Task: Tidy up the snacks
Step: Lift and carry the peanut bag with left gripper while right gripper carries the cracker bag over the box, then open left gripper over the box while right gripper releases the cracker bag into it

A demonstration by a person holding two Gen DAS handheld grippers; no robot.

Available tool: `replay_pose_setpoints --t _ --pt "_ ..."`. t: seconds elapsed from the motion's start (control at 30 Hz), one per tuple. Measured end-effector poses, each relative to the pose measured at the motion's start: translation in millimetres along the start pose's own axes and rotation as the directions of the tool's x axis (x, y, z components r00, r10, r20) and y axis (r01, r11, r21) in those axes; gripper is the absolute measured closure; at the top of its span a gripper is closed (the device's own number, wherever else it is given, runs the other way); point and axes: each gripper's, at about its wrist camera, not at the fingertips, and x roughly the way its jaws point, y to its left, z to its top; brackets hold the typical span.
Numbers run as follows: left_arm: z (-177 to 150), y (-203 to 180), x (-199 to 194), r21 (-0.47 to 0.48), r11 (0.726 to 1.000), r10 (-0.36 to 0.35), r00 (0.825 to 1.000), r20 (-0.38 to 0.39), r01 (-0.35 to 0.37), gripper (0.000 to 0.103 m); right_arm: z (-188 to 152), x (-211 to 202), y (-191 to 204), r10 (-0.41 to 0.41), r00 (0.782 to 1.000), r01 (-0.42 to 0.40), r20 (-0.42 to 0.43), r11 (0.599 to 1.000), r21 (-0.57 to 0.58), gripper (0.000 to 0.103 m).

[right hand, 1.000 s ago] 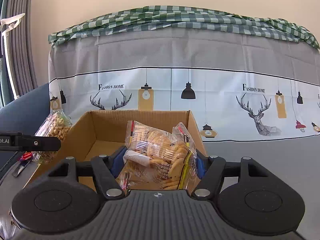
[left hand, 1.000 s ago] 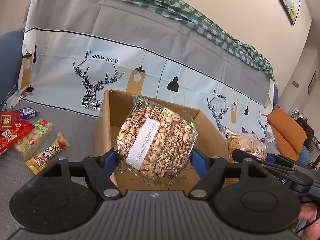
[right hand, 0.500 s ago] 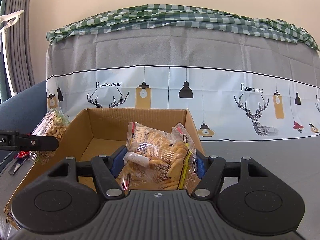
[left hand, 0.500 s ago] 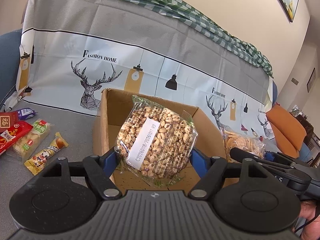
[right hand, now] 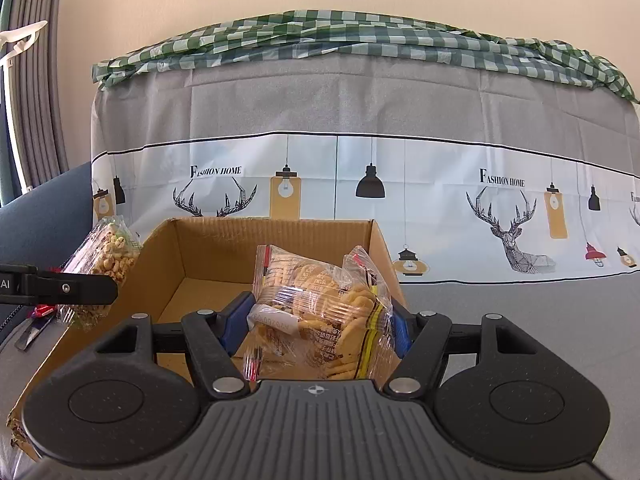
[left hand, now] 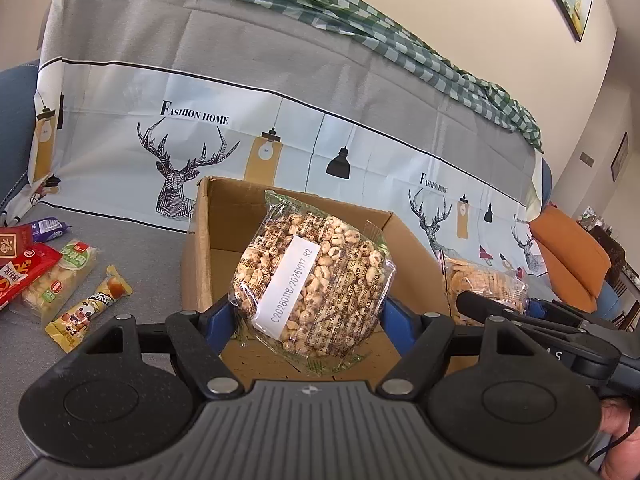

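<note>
Both hands are full over the box (left hand: 202, 248): the left gripper (left hand: 308, 312) is pinching a puffed-snack bag (left hand: 312, 280), the right gripper (right hand: 320, 322) a cookie bag (right hand: 320, 304). More snacks (left hand: 60, 280) lie on the surface, left of the box.

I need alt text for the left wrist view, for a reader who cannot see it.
The left tool grips a clear bag of puffed snacks above an open cardboard box. More snack packs lie on the grey surface to the left, and the right tool holds a bag of biscuits.
</note>
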Motion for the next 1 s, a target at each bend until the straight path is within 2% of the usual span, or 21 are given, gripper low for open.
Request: replay_pose_setpoints --t 0.33,0.5,0.57,0.6,0.67,0.7,0.8,0.87,0.93,1.0 --pt "0 1 0 -0.002 1.000 -0.016 1.000 0.000 0.016 0.023 0 -1 0 -0.001 1.000 0.001 0.004 1.000 -0.002 0.034" --pt "0 -1 -1 0.001 0.998 -0.064 0.998 0.005 0.064 0.023 0 -2 1 -0.001 1.000 0.001 0.005 1.000 0.000 0.034" --pt "-1 -4 -1 0.004 0.996 -0.091 0.996 0.002 0.091 0.017 0 -2 1 0.001 1.000 -0.001 0.008 1.000 0.003 0.034" --pt "-1 -5 -2 0.009 0.995 -0.099 0.995 0.008 0.099 0.017 0 -3 1 0.002 1.000 -0.002 0.014 1.000 0.006 0.033" --pt "0 -6 -4 0.013 0.995 -0.100 0.995 0.020 0.099 0.015 1 -4 0 -0.006 1.000 0.006 0.026 1.000 0.009 0.019" --pt "0 -5 -5 0.009 0.996 -0.092 0.995 0.025 0.091 0.015 1 -5 0 -0.014 0.999 0.013 0.032 1.000 0.010 0.016" --pt "2 1 -5 -0.005 1.000 -0.019 0.999 0.045 0.020 0.015 1 -2 -2 -0.060 0.998 0.060 0.019 0.998 0.000 0.015" --pt "3 9 -2 -0.021 0.998 0.053 0.998 0.030 -0.052 0.016 -2 6 -5 -0.130 0.991 0.129 -0.036 0.991 -0.015 0.016" --pt "2 17 5 -0.033 0.993 0.117 0.993 -0.006 -0.117 0.019 -5 18 -13 -0.192 0.974 0.192 -0.120 0.981 -0.005 0.017" --pt "1 24 9 -0.053 0.989 0.138 0.990 -0.040 -0.140 0.025 -8 25 -23 -0.227 0.956 0.237 -0.186 0.971 0.029 0.019"
